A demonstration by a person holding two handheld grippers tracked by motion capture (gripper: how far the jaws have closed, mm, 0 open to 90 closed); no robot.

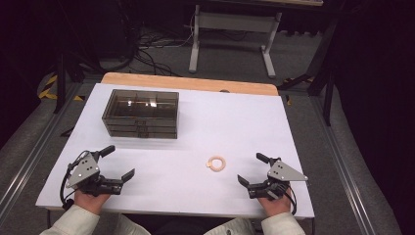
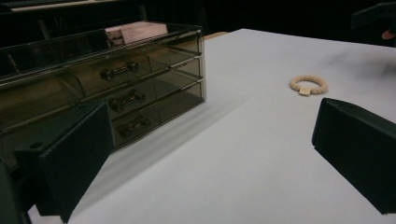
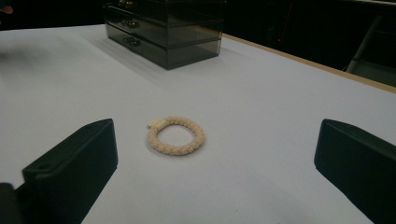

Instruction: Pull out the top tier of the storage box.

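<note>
Cream braided bracelet (image 3: 176, 135), small tag, flat on white table (image 1: 235, 122)

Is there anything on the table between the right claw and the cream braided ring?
Nothing visible. The right claw stands open, and the braided ring lies flat on bare white table just ahead of it. The smoked drawer box sits well beyond the ring, out of the path.
</note>
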